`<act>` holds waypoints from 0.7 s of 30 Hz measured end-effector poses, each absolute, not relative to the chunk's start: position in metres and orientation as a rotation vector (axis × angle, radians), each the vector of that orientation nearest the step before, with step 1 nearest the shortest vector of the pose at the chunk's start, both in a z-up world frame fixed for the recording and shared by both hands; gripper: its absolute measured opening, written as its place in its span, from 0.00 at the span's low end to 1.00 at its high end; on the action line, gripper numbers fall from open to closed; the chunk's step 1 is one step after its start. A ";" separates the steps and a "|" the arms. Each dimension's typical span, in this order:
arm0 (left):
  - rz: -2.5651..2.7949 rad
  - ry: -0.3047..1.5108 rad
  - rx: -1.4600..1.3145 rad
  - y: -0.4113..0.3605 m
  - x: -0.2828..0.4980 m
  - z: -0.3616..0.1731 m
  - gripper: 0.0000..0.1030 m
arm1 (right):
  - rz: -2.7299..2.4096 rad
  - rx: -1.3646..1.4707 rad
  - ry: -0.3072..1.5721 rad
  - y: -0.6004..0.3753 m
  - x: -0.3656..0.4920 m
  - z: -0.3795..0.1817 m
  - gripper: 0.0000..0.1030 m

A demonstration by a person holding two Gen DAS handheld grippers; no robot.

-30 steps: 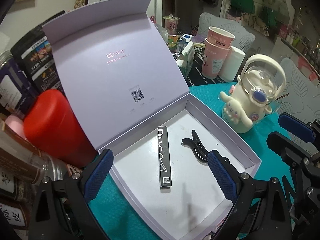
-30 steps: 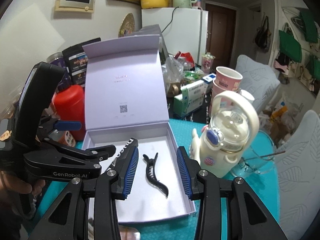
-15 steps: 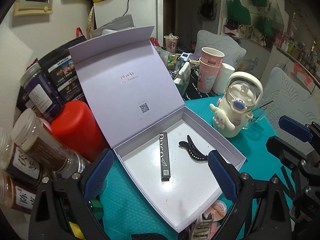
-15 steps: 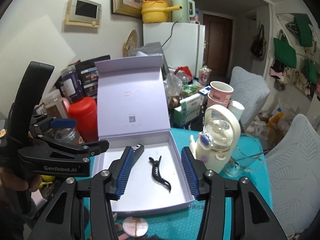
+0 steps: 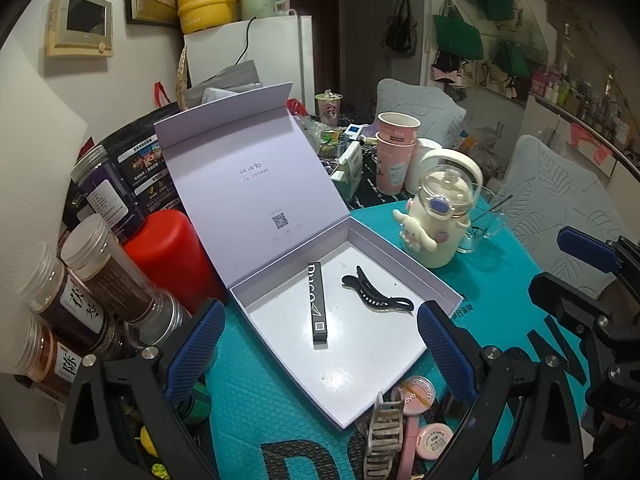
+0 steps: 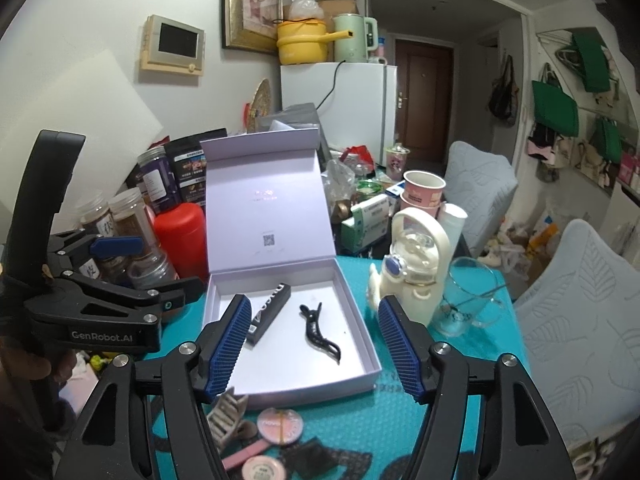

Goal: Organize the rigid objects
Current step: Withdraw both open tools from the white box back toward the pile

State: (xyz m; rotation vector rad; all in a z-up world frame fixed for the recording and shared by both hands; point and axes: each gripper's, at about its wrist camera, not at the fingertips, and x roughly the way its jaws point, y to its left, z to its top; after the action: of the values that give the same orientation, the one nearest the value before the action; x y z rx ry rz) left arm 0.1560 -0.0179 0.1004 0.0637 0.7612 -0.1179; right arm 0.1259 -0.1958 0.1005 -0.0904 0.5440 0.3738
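My right tool [image 6: 314, 342] is opening, nothing between its pads; my left tool [image 5: 318, 350] gapes wide, empty too. Mid-frame, the open box [image 6: 370, 344] holds a black tube [image 6: 269, 312] and black hair clip [image 6: 320, 333]. Compacts [image 6: 280, 424] crowd the lower desk; right, a cream kettle [image 6: 416, 268]; left, a red canister [image 6: 182, 236].

The small print under the QR code on the box lid [image 5: 256, 176] cannot be read. A beige claw clip [image 5: 384, 436] and a pink compact [image 6: 262, 470] are cut off by the bottom edge. The black stick [image 6: 267, 314] is partly hidden behind one fingertip [image 6: 229, 344].
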 end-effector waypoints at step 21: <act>-0.177 0.755 0.057 -0.025 0.090 0.070 0.95 | 0.378 -0.060 0.586 -0.203 0.067 0.066 0.65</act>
State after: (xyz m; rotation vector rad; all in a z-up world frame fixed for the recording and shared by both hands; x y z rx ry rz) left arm 0.0903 -0.0249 0.0701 0.0566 0.7549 -0.1770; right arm 0.0669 -0.2034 0.0655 -0.0596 0.5856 0.3778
